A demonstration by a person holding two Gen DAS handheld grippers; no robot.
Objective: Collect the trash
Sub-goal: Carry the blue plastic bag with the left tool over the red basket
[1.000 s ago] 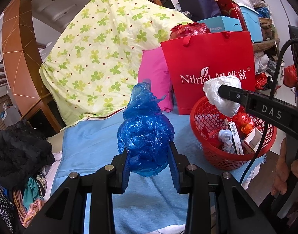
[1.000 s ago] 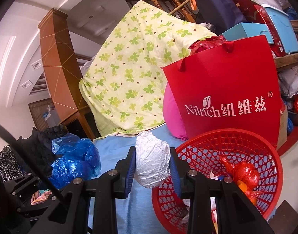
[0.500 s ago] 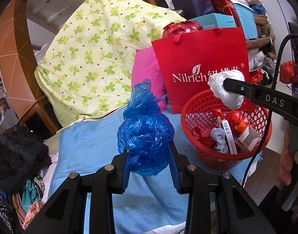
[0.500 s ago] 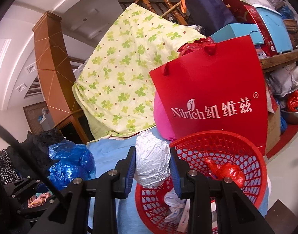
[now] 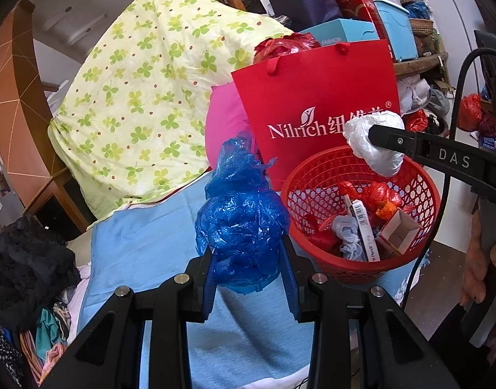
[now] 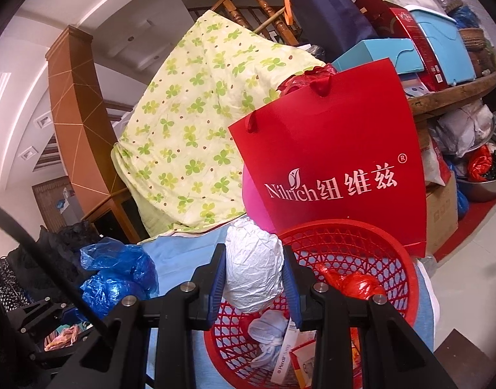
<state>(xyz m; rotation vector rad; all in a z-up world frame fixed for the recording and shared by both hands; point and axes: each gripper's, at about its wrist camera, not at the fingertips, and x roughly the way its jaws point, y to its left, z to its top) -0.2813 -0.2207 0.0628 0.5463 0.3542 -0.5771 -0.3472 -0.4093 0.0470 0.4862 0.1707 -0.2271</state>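
Your right gripper (image 6: 252, 278), clamped on the white wad (image 6: 252, 272), has moved over the basket (image 6: 397, 259). Your left gripper (image 5: 248, 265) still grips the blue bag (image 5: 241, 227) beside it.

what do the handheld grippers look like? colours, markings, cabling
Both the left gripper and the right gripper are matte black, with blue finger pads and silver bolt heads. The right gripper's side reads "DAS" in white. A black cable loops behind it.
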